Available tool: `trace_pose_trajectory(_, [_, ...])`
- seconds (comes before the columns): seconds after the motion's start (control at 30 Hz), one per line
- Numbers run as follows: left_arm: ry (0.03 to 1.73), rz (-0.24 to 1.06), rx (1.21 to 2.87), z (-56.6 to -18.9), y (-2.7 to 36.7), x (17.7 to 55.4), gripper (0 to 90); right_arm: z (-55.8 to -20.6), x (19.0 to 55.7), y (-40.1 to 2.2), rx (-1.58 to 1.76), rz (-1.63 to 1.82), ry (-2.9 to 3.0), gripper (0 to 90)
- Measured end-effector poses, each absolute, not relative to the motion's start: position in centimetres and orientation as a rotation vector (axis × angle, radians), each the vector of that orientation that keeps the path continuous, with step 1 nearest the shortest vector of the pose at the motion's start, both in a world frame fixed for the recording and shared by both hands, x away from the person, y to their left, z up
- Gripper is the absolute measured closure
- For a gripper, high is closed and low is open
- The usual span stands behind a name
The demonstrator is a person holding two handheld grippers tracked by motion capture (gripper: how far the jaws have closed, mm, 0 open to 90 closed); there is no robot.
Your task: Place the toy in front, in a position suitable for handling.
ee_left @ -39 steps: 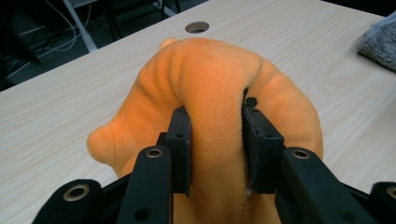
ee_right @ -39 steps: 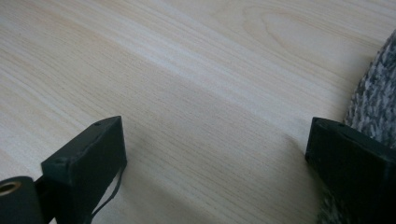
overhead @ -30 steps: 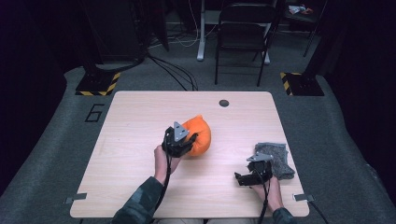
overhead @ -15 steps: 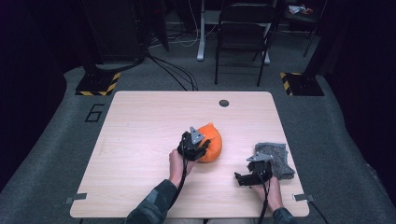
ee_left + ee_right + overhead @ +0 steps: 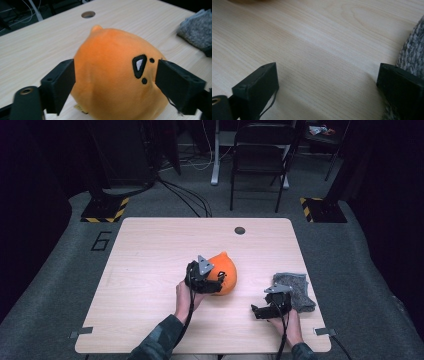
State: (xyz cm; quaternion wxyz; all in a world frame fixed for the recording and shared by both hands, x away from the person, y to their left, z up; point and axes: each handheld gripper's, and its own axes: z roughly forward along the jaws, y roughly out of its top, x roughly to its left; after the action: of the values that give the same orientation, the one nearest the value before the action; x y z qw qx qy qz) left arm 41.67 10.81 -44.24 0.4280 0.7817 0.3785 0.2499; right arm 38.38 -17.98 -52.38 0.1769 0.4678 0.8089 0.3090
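From above, our left gripper [image 5: 212, 281] covers part of the round orange plush toy [image 5: 226, 272] just behind it. Its jaws have just opened wide, the toy between them with one stitched black eye. Our right gripper [image 5: 329, 87] gapes empty, cutting off the grey knitted cloth [image 5: 413, 58].

Between jaws of your left hand-held gripper [image 5: 115, 87]: orange plush toy [image 5: 117, 75], black-and-white stitched eye, two black dots. By your right hand-held gripper [image 5: 327, 95]: mottled grey knit cloth [image 5: 412, 57]. Both grippers black, grey plates on top. Surface [image 5: 317, 50] pale wood grain.
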Motion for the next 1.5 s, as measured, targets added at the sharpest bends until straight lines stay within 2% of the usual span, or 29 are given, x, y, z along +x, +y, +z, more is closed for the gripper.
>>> trace_pose_trajectory(0.13, [0.931, 0.634, 1.95, -43.5, 13.5, 40.9, 11.1, -52.4, 38.4, -17.9, 1.348, 0.86, 2.272, 0.2])
trace_pose_trajectory(0.27, [0.993, 0.634, 1.961, -44.1, 16.7, 40.3, 7.1, -52.3, 38.4, -17.9, 1.351, 0.85, 2.28, 0.0])
trace_pose_trajectory(0.37, [1.038, 0.658, 1.986, -45.4, 19.1, 40.0, 5.4, -52.4, 38.3, -17.8, 1.352, 0.854, 2.263, 0.0])
trace_pose_trajectory(0.47, [1.131, 0.627, 1.989, -47.0, 21.2, 40.2, 3.2, -52.4, 38.3, -17.7, 1.339, 0.859, 2.272, 0.0])
trace_pose_trajectory(0.6, [1.192, 0.662, 2.042, -49.0, 22.6, 41.2, 0.0, -52.2, 38.3, -17.3, 1.335, 0.812, 2.26, 0.0])
trace_pose_trajectory(0.67, [1.24, 0.603, 2.033, -49.8, 23.4, 41.8, 0.0, -51.9, 38.3, -17.1, 1.308, 0.779, 2.271, 0.3])
trace_pose_trajectory(0.87, [1.265, 0.599, 2.08, -51.5, 23.6, 42.7, 0.0, -51.4, 38.3, -16.6, 1.301, 0.689, 2.308, 0.0])
trace_pose_trajectory(0.97, [1.261, 0.654, 2.08, -51.9, 23.4, 42.9, 0.0, -50.9, 38.5, -16.7, 1.337, 0.709, 2.308, 0.0])
trace_pose_trajectory(1.1, [1.253, 0.628, 2.121, -52.4, 23.1, 43.2, 0.0, -49.6, 38.7, -16.7, 1.362, 0.76, 2.277, 0.1])
trace_pose_trajectory(1.2, [1.257, 0.632, 2.081, -52.7, 23.1, 43.3, 0.0, -48.3, 38.7, -16.5, 1.36, 0.788, 2.261, 0.5])
trace_pose_trajectory(1.33, [1.264, 0.576, 2.052, -53.0, 23.4, 43.5, 0.0, -46.6, 38.7, -15.9, 1.361, 0.838, 2.243, 1.3])
trace_pose_trajectory(1.5, [1.264, 0.552, 2.067, -53.0, 23.6, 43.5, 0.0, -44.9, 38.9, -14.7, 1.337, 0.865, 2.237, 1.9])
